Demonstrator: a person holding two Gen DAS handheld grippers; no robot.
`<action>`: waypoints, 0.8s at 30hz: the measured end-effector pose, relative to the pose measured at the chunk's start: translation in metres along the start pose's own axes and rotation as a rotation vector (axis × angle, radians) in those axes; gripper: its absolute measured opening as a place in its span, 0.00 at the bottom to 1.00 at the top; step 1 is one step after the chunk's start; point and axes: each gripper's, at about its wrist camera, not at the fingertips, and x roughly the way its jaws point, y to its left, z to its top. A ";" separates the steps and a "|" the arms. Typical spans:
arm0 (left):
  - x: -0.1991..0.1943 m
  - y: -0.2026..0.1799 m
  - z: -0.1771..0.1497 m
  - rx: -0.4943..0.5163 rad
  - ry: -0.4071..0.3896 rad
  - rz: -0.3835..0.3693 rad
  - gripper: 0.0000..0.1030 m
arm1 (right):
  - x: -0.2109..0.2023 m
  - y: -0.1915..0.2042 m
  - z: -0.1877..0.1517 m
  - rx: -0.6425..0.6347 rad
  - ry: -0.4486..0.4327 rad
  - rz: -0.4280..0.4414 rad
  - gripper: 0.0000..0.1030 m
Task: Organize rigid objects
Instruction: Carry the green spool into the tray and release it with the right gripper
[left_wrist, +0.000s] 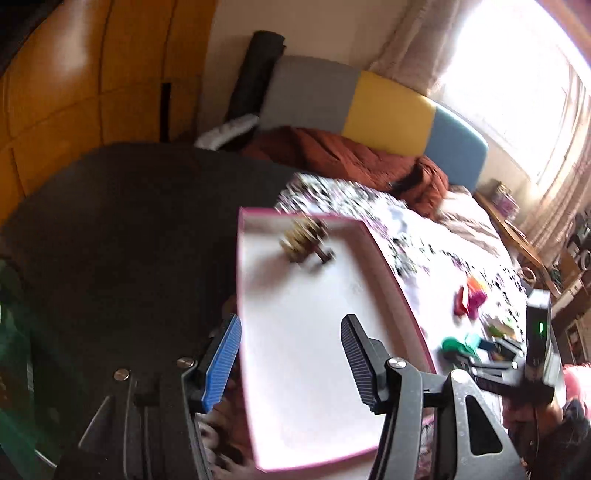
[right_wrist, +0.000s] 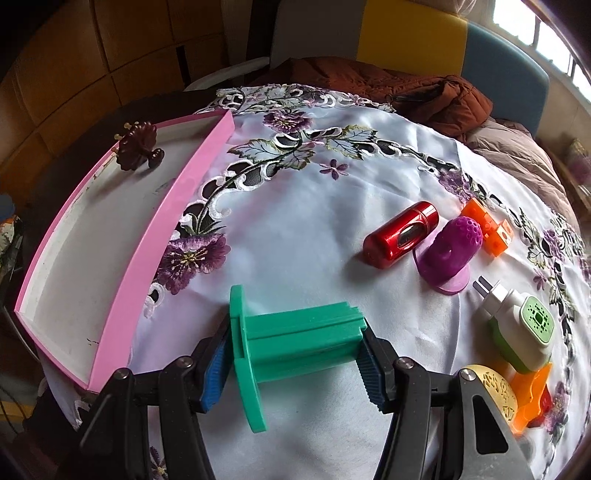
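A pink-walled white tray (right_wrist: 147, 236) lies at the left on the embroidered cloth; a dark brown carved ornament (right_wrist: 138, 147) stands at its far end. My right gripper (right_wrist: 291, 363) is shut on a green plastic spool (right_wrist: 291, 339), just above the cloth beside the tray. My left gripper (left_wrist: 291, 363) is open and empty above the near part of the tray (left_wrist: 391, 273); the ornament (left_wrist: 304, 240) shows blurred ahead. The right gripper (left_wrist: 491, 363) with the green spool (left_wrist: 458, 343) shows at the right of the left wrist view.
On the cloth to the right lie a red capsule (right_wrist: 400, 234), a purple domed piece (right_wrist: 448, 254), orange blocks (right_wrist: 487, 227), a green-and-white plug (right_wrist: 517, 325), a yellow piece (right_wrist: 495, 387) and an orange piece (right_wrist: 532, 391). A brown jacket (right_wrist: 388, 85) lies behind.
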 end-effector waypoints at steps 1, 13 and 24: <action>0.002 -0.004 -0.006 0.002 0.008 -0.007 0.55 | -0.001 0.002 -0.001 0.006 -0.002 -0.008 0.59; -0.002 -0.008 -0.027 0.008 0.018 0.048 0.55 | -0.021 0.024 0.021 0.077 -0.072 0.000 0.59; -0.006 0.020 -0.031 -0.058 0.016 0.090 0.55 | -0.017 0.107 0.069 -0.063 -0.089 0.130 0.59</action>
